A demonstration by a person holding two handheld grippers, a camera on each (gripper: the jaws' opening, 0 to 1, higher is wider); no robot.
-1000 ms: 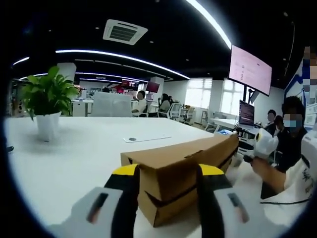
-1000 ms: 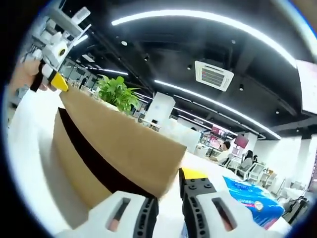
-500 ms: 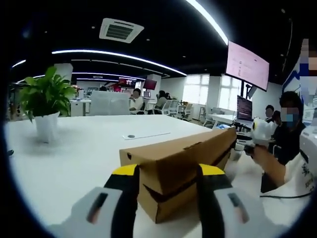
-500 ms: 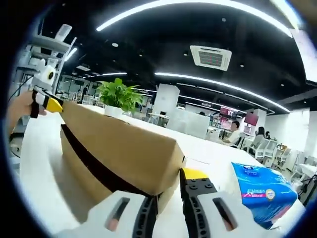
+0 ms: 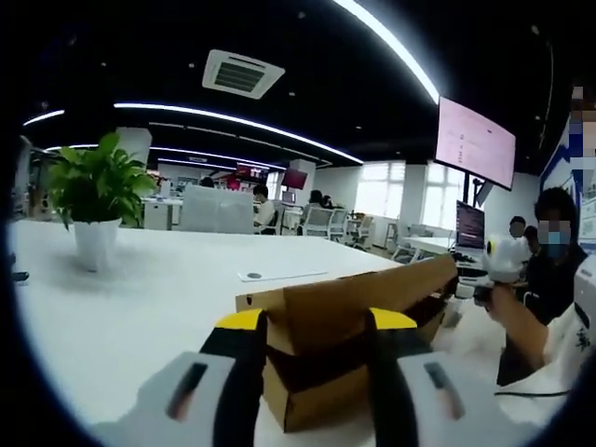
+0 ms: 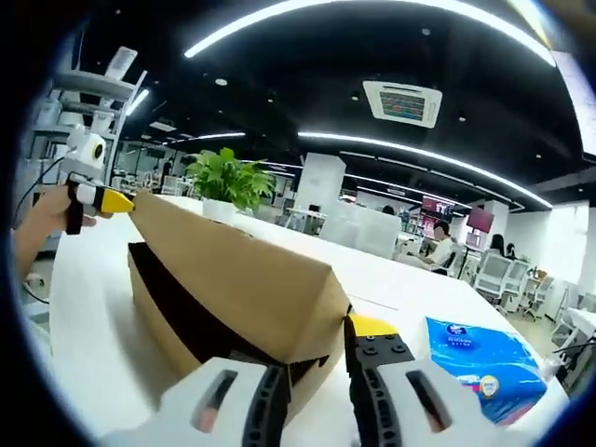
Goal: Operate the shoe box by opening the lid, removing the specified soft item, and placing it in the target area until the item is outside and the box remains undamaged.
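In the left gripper view, my left gripper (image 5: 317, 321) has its jaws closed on the near end of the lid (image 5: 358, 303), one jaw on each side of the cardboard flap. The lid is lifted, tilted up off the box (image 5: 321, 396), with a dark gap between them. The box sits on the white counter (image 5: 140, 298), right in front of my jaws. Far along the lid a hand (image 5: 507, 298) holds my other gripper at the box's far end. A potted plant (image 5: 93, 200) stands well apart on the counter, and a slip of paper (image 5: 279, 276) lies beyond the box.

In the right gripper view, my right gripper (image 6: 315, 358) has its jaws nearly together, pinching the lid's (image 6: 242, 284) near corner edge. The lid slopes up over the open box (image 6: 163, 312). At its far end the left gripper's yellow tip (image 6: 114, 201) touches the lid. A blue pack (image 6: 475, 358) lies on the counter (image 6: 84, 345) just beside my jaws.
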